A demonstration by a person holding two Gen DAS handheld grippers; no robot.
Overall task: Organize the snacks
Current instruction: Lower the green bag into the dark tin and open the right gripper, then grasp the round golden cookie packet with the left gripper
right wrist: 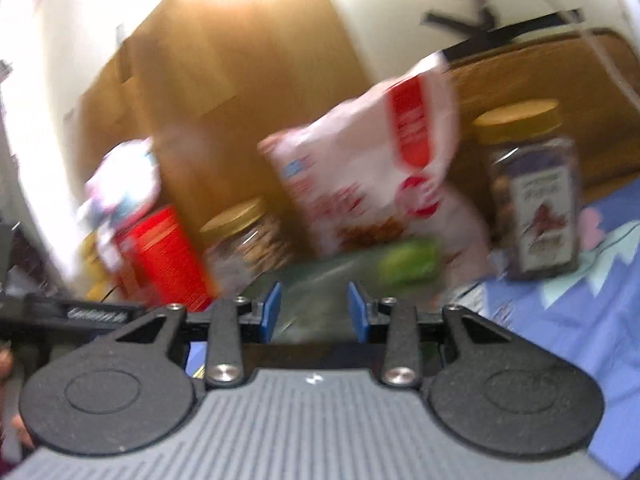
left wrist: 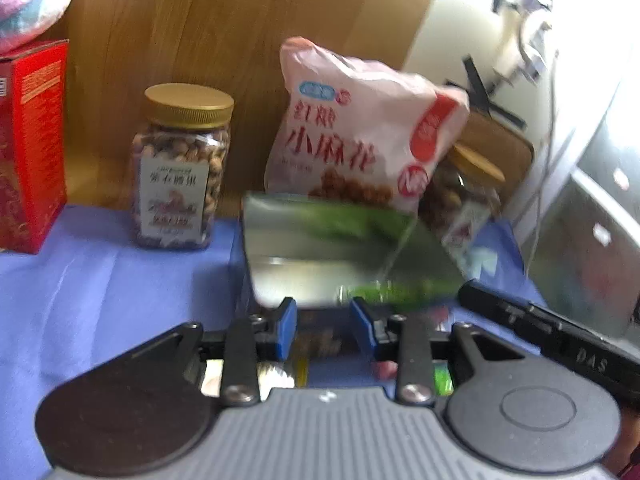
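Step in hand: standing the silver-and-green foil pouch [left wrist: 344, 256] up in the row of snacks on the blue-covered tabletop [left wrist: 100, 280]; this is my reading of it.
Pouch position: in front of the pink snack bag [left wrist: 360, 132], which leans on the wooden panel [left wrist: 224, 20]; a gold-lidded nut jar [left wrist: 182, 168] stands to the left, beside a red box [left wrist: 32, 144], and a second jar [right wrist: 532, 196] to the right.
Left tool [left wrist: 324, 326]: partly open, blue pads either side of the pouch's lower edge; blur hides whether they press on it.
Right tool [right wrist: 314, 312]: partly open, the pouch just ahead of its pads, no grip visible.
Doing it well: steady the pouch's base first, let go only when it rests against the pink bag, and avoid knocking that bag over.
Hand pose: both tools angled downward toward the pouch; right view tilted.
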